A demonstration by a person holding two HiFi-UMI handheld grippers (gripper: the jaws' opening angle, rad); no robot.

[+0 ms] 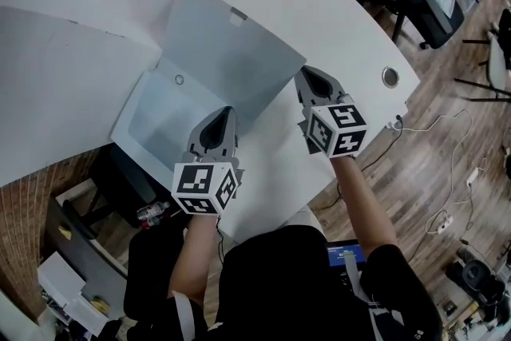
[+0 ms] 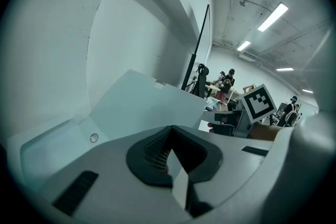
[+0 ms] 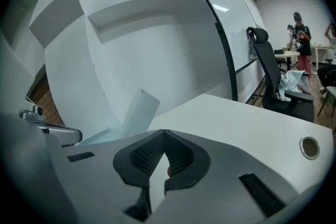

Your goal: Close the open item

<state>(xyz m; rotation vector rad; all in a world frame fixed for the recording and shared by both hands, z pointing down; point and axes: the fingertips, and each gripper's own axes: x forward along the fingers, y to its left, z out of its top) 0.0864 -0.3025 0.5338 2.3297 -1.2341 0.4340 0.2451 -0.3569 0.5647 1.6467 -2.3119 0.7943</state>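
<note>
Pale blue plastic marks the open item, a flat folder (image 1: 215,52) lying at the left part of the white table (image 1: 351,36) in the head view. Its base lies flat and its wide flap is raised toward the far side, with a small round snap (image 1: 179,80) showing on the base. The left gripper (image 1: 223,114) is over the near edge of the base, and the right gripper (image 1: 307,76) is over bare tabletop just beside the flap's right edge. Whether either touches the folder cannot be told. Only this view shows the wooden floor (image 1: 447,132) with its cables, and a round grommet (image 1: 390,77) near the table's far right corner. In the left gripper view the left gripper (image 2: 170,129) has its tips pressed together with nothing between them. Beyond them the folder (image 2: 147,102) stands open with the snap (image 2: 94,137) at the left, and the right gripper's marker cube (image 2: 259,102) shows at the right, with ceiling lights (image 2: 273,17) above. In the right gripper view the right gripper (image 3: 164,132) likewise has its tips together and empty. Only a tilted corner of the folder (image 3: 139,110) shows there, while the grommet (image 3: 308,147) and a black office chair (image 3: 273,76) stand out at the right.
</note>
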